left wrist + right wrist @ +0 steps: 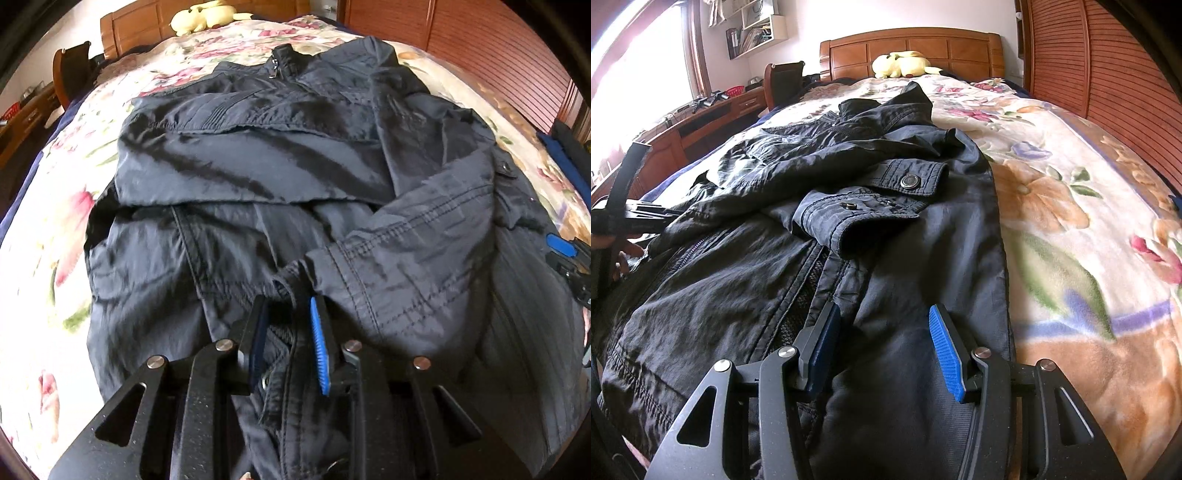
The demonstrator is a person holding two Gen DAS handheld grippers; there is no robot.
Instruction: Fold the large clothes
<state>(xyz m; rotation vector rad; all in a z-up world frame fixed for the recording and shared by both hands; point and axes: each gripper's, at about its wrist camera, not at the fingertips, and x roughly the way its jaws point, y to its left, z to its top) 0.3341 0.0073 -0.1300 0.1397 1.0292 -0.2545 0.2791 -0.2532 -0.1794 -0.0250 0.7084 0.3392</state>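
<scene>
A dark navy jacket [258, 166] lies spread on the flowered bed, collar and zip at the far end, both sleeves folded across its front. My left gripper [286, 314] sits over the jacket's near hem by the zip; its blue pads stand a little apart with hem fabric between them, and I cannot tell whether they grip it. My right gripper [884, 326] is open, low over the jacket [820, 229] near its right hem, with fabric under the jaws. A buttoned cuff [908, 181] lies just ahead of it. The right gripper also shows at the left wrist view's right edge [565, 251].
The flowered blanket [1071, 206] covers the bed around the jacket. A yellow plush toy [903, 64] rests by the wooden headboard [912, 42]. A slatted wooden wardrobe [1089, 62] stands along the right. A desk and chair [783, 85] stand on the left.
</scene>
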